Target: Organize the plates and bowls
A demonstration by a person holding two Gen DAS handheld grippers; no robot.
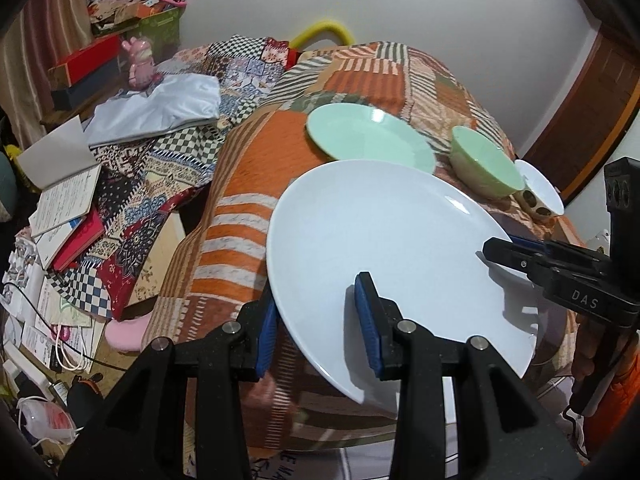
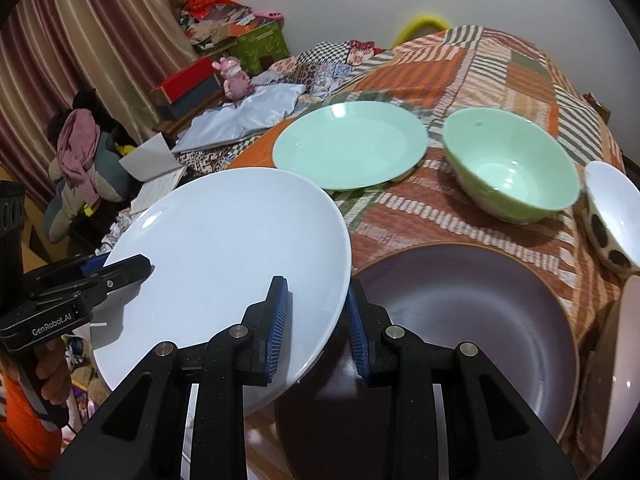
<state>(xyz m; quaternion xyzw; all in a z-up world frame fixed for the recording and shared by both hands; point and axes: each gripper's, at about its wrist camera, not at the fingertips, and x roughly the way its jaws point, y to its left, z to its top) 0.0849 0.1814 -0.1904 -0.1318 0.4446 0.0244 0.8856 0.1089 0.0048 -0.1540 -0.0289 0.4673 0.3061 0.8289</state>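
A large white plate [image 1: 392,248] is held tilted above the quilted table by both grippers. My left gripper [image 1: 320,324] straddles its near-left rim, pads on either side, and shows in the right wrist view [image 2: 120,270]. My right gripper [image 2: 316,320] straddles the opposite rim and shows in the left wrist view [image 1: 504,250]. The white plate [image 2: 224,256] overlaps a dark purple plate [image 2: 460,328] on the table. Further back lie a mint green plate [image 2: 348,144], a mint green bowl [image 2: 512,164] and a white spotted bowl [image 2: 616,216].
A patchwork quilt [image 1: 240,216] covers the table. Books and papers [image 1: 64,208] lie left, with a silver pouch [image 1: 160,108], a pink figurine [image 1: 140,64] and boxes behind. A pale dish edge [image 2: 624,340] shows at the far right. A wooden door [image 1: 592,112] stands right.
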